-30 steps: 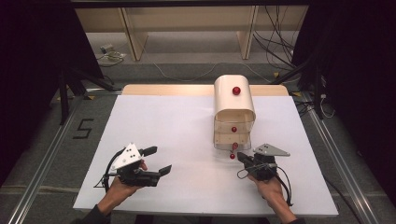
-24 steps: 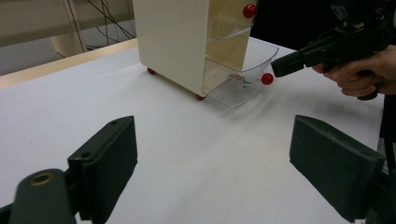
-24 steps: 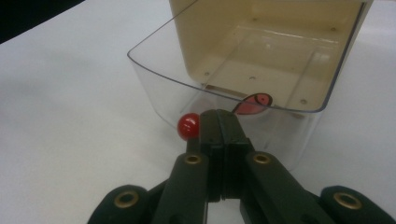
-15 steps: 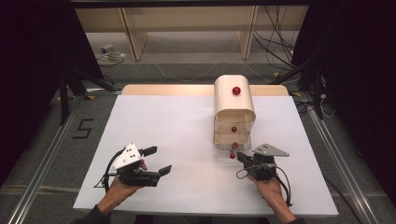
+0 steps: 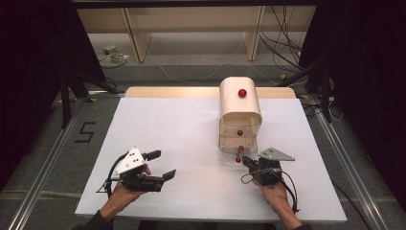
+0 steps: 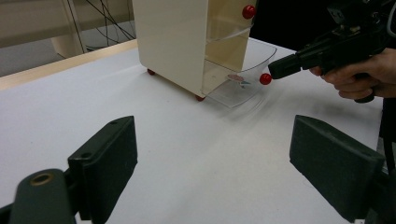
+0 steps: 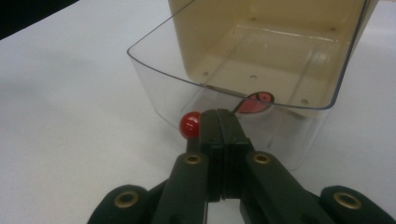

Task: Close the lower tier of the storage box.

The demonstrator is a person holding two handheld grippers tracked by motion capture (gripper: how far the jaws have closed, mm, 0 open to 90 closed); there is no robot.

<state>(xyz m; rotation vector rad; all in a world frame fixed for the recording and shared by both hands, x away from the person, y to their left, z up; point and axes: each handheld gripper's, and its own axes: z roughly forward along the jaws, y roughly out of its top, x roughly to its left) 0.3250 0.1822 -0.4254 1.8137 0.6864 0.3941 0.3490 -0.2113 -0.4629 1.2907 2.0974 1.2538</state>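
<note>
A cream drawer cabinet (image 5: pixel 239 108) with red knobs stands right of centre on the white table. Its clear bottom drawer (image 7: pixel 154 74) is pulled out toward me, and a small flat red piece (image 7: pixel 256 101) lies inside it. My right gripper (image 5: pixel 246 160) is shut just in front of this drawer. In the right gripper view the jaw tips (image 7: pixel 219 116) are pressed together, with the drawer's red knob (image 7: pixel 190 125) right beside them on the left, not between them. My left gripper (image 5: pixel 163 164) is open and empty at the front left, well away from the cabinet (image 6: pixel 173 42).
The white sheet (image 5: pixel 182 124) covers the table, with a wooden edge (image 5: pixel 172 92) at the back. Wooden shelving legs and cables sit on the floor beyond. A metal rail (image 5: pixel 43 158) runs along the left side.
</note>
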